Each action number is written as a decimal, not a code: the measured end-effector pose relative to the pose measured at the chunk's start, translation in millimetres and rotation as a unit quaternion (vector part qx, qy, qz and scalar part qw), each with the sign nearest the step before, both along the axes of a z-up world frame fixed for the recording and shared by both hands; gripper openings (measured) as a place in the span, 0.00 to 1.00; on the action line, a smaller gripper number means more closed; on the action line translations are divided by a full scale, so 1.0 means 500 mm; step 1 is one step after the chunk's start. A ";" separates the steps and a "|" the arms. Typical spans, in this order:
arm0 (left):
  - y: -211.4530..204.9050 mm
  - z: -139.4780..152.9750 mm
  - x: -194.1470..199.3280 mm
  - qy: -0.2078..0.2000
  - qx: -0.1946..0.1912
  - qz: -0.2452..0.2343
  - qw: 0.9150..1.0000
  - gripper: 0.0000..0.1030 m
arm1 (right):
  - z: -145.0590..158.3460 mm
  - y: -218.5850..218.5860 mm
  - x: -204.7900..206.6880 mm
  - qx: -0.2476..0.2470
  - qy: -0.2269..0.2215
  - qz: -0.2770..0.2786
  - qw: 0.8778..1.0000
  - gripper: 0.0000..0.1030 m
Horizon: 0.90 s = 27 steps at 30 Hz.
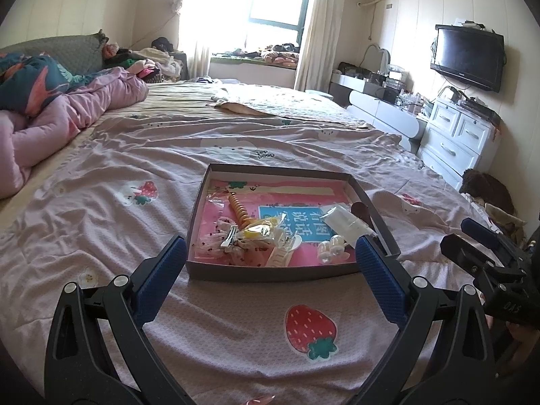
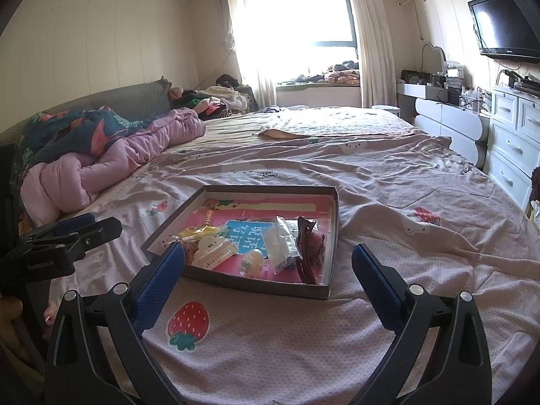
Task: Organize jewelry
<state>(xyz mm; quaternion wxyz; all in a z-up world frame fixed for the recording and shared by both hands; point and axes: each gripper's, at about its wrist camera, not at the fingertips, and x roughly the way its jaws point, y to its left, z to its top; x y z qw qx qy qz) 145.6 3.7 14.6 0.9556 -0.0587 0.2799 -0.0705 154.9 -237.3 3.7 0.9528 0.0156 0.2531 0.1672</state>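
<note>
A shallow grey box (image 1: 197, 217) lies open on the bed, lined with pink printed paper. Inside it are an orange spiral hair tie (image 1: 238, 207), a yellow packet (image 1: 260, 227), a silver clip (image 1: 229, 236), a cream hair claw (image 2: 212, 251), a clear plastic bag (image 2: 281, 243), a dark red hair clip (image 2: 308, 253) and clear round beads (image 1: 332, 246). My left gripper (image 1: 270, 243) hovers open just before the box's near wall, nothing between its blue pads. My right gripper (image 2: 268, 251) is open too, facing the box's (image 2: 256, 285) near right corner, empty.
The box rests on a wrinkled pink sheet with strawberry prints (image 1: 310, 332). A bunched pink quilt (image 1: 67, 114) lies at the left. White drawers (image 1: 455, 138) and a wall television (image 1: 467, 57) stand to the right of the bed. A hand (image 2: 13, 314) holds the left gripper's handle.
</note>
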 end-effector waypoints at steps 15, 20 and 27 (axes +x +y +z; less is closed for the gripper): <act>0.000 -0.003 0.000 0.003 0.008 0.004 1.000 0.89 | 0.000 0.000 0.000 0.000 0.000 0.001 1.000 0.94; -0.002 -0.003 0.000 0.003 0.010 0.004 1.000 0.89 | 0.000 -0.001 0.000 -0.001 0.000 0.000 1.000 0.94; -0.002 -0.006 0.002 0.010 0.020 0.011 1.000 0.89 | -0.003 -0.004 0.001 0.000 0.002 0.001 1.000 0.94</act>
